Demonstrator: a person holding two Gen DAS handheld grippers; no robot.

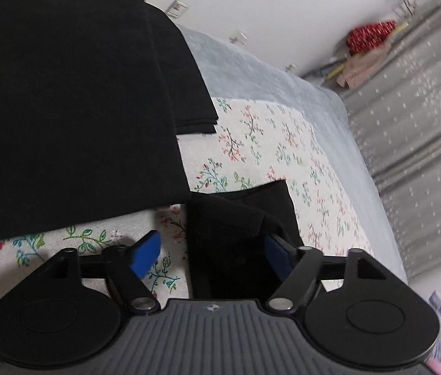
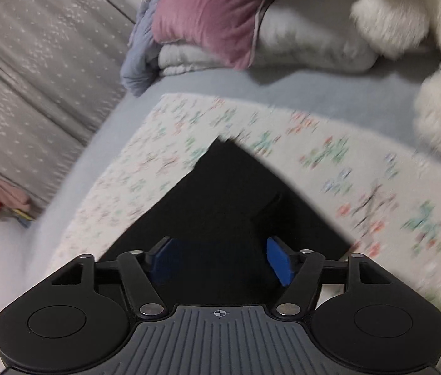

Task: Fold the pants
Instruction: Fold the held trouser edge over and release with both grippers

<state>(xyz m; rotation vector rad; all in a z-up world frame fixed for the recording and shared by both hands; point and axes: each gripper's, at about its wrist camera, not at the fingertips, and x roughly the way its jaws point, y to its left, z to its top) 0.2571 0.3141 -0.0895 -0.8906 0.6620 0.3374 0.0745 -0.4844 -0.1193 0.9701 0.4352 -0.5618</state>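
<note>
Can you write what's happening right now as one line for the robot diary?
task: fold pants | black pants on floral sheet | left gripper jaws open | right gripper jaws open over pants

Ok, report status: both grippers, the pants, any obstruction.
Left gripper open, right gripper open, both over black pants. Pants on floral sheet. Stuffed toy off to side.

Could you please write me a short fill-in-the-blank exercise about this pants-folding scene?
1. The pants are ____ in colour.
2. The pads on the left tongs are ____.
3. The pants lie on a sheet with a ____ print.
4. In the right wrist view, both pads of the right tongs stand ____, black cloth between them.

Missing words: black; blue; floral; apart
</note>
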